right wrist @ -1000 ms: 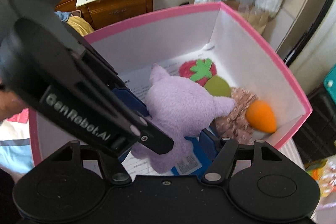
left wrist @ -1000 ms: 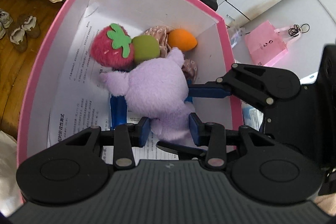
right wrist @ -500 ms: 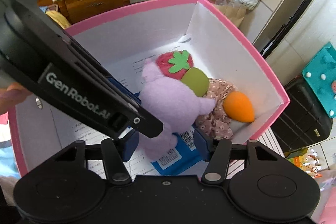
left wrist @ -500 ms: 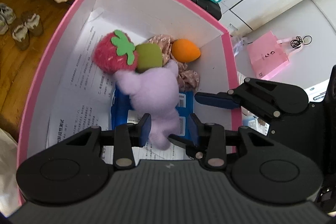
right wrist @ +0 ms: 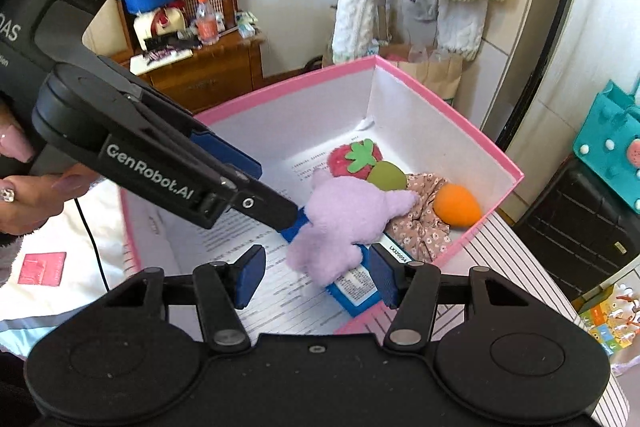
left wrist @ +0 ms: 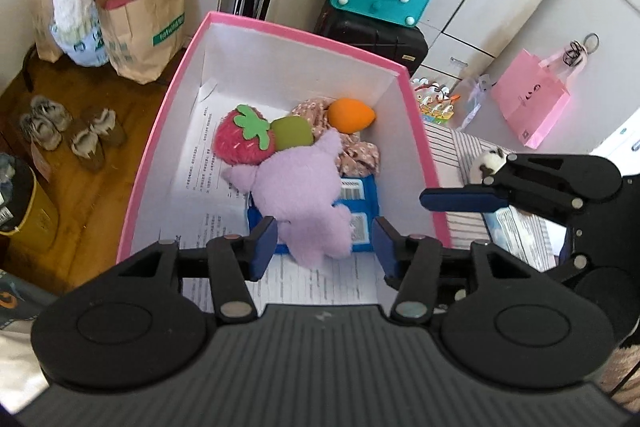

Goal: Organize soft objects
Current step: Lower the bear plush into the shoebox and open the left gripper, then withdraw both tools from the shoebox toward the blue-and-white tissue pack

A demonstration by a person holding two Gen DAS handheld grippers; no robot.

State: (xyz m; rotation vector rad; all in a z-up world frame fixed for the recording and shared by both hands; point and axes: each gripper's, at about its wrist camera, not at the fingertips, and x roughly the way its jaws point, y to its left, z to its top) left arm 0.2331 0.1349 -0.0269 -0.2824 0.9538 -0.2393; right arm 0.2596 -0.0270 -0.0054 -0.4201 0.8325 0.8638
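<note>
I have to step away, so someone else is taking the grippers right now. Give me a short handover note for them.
Left gripper: open, holding nothing, above the near end of the pink box.
Right gripper: open, holding nothing, above the box's near right side.
In the box: purple plush lying on a blue packet, with strawberry plush, green sponge, floral cloth and orange sponge at the far end.
Done: those soft items are inside the box.
Left: a small black-and-white plush appears to sit outside, right of the box; probably next.
</note>
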